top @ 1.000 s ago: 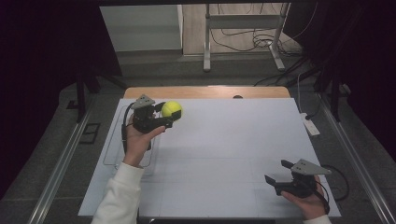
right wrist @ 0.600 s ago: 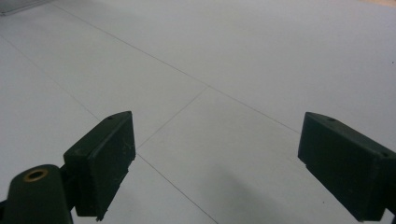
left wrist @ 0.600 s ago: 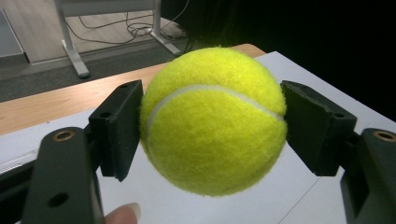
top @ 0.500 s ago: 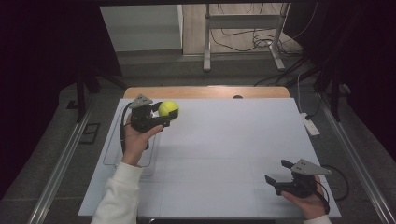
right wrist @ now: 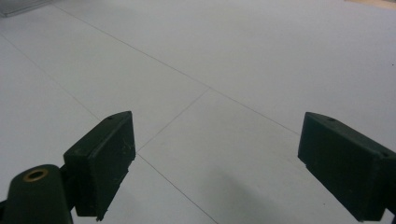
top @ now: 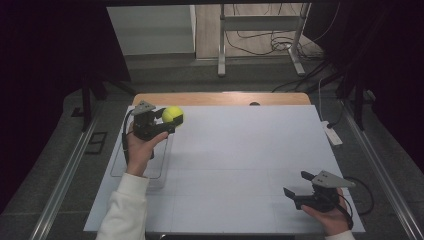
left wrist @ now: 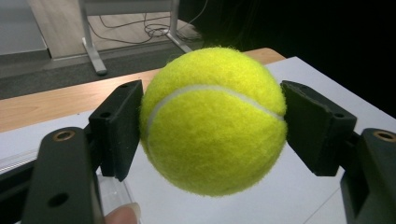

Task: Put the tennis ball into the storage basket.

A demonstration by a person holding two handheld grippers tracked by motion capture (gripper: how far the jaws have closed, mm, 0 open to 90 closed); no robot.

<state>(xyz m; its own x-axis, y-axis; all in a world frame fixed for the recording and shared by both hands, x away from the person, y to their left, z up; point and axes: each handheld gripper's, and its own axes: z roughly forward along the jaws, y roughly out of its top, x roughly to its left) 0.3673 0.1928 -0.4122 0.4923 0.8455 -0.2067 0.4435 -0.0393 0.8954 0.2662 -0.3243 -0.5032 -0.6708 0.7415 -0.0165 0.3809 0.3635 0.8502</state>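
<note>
While left fingers (left wrist: 119,128) clamp the ball (left wrist: 214,120) across its middle, right fingers (right wrist: 100,161) stand apart; ball looks light, fuzzy, springy, non-slip.

Clear tray (top: 120,172) on white table (top: 240,150)

Lab-style recording bay: white sheet-covered table (top: 240,165) on wooden top, black curtains (top: 50,60) around, metal stand legs (top: 260,45), loose cables (top: 265,42) across floor, floor rail (top: 65,185) alongside.

Tennis ball (top: 172,115) slightly farther left.
</note>
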